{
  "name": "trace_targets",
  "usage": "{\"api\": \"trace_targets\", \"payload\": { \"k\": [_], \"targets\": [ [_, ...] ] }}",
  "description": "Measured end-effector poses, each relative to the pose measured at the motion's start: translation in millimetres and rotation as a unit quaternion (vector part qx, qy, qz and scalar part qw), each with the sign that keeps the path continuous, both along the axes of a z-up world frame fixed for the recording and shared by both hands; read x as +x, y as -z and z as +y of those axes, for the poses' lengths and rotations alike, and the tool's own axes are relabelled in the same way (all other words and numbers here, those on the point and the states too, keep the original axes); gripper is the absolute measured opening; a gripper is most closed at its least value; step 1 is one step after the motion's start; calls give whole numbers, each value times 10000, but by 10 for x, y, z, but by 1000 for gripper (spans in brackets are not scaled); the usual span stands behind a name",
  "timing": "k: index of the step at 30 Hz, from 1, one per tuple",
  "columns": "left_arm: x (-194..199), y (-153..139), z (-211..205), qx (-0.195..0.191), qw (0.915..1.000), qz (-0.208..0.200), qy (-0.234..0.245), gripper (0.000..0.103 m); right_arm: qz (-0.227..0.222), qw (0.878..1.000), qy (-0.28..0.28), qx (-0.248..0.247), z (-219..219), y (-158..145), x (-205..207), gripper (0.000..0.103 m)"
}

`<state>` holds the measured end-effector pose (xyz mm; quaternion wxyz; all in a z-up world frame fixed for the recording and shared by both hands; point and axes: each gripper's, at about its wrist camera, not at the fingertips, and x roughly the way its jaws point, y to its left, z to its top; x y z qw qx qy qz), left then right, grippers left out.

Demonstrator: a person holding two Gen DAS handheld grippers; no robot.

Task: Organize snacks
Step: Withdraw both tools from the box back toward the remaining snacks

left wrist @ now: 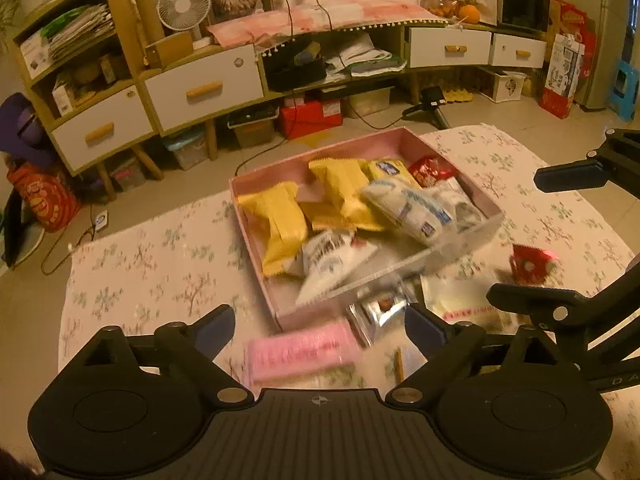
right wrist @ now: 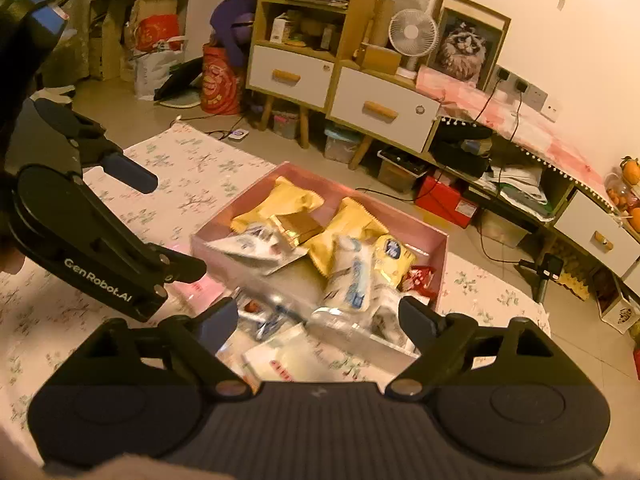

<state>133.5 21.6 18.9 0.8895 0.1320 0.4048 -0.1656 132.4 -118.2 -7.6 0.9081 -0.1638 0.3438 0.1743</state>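
While your left hand-held gripper [left wrist: 320,330] hovers low over the near edge of the table [left wrist: 160,256], its jaws stand wide apart with nothing between them. Just ahead of its fingers lies a pink packet [left wrist: 300,350], flat on the flowered cloth and blurred. Beside that, a little further right, a silver wrapper [left wrist: 380,308] rests against the outside of the pink box [left wrist: 256,184], touching its near wall.

Look into the box now: two yellow packets [left wrist: 280,220] lie on the left side, a white and blue pouch [left wrist: 412,208] is heaped toward the right, and a red wrapper [left wrist: 432,170] sits in the far right corner. The near wall looks clear or shiny, though motion blur makes that hard to tell.

Move right across the cloth and you find a flat clear bag [left wrist: 460,300] with red print lying outside the box, and past it a small red packet [left wrist: 532,264], apart from the box.

Your right hand-held gripper [right wrist: 318,322] comes in from that side, spread wide and holding nothing, poised over the near right corner of the box with loose wrappers under it. From its own camera, the left one shows at the far left, raised above the cloth.
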Motion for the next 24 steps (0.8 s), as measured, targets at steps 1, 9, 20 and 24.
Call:
{"api": "trace_targets", "payload": {
  "k": [1,9,20,24],
  "targets": [
    [-39,1,17,-8,10000,6,-14,96,-2,10000,-6,-9,10,-2,-31,89],
    [-412,86,78,24,10000,8,-67,98,56,9997,-147,-198,97,51,-276,94],
    [-734,275,129,-19,9999,136,-25,98,113,9996,-223,-153,116,181,-504,99],
    [-788,398,121,-16,9997,231,9,99,183,9992,-321,-159,108,288,-558,99]
  ]
}}
